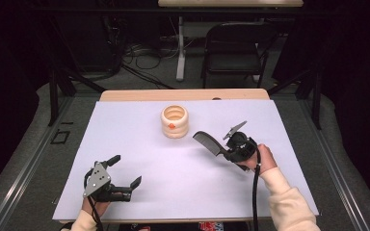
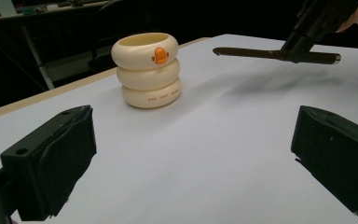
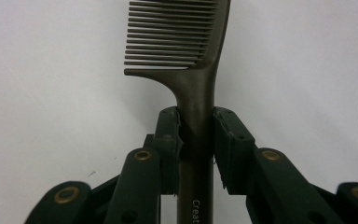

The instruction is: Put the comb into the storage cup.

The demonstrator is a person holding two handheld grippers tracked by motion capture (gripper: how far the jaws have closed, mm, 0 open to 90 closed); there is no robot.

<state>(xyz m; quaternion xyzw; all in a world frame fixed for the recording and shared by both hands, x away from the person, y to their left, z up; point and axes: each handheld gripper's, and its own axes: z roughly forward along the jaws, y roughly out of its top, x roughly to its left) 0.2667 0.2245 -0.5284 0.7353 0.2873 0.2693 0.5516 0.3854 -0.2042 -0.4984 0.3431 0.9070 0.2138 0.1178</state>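
step: carrying comb (image 1: 208, 141) toward holder (image 1: 175, 121) | right hand-held gripper (image 1: 231, 148) clamps comb handle | left hand-held gripper (image 1: 124, 174) released, idle | next: tip comb upright over holder mouth

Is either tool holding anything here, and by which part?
Right tool clamps the dark comb by its handle, just below the teeth. Left tool is open, holding nothing.

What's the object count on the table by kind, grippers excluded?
Comb, dark, held above the table: 1
Cream ringed cup with orange duck bill: 1
Total: 2
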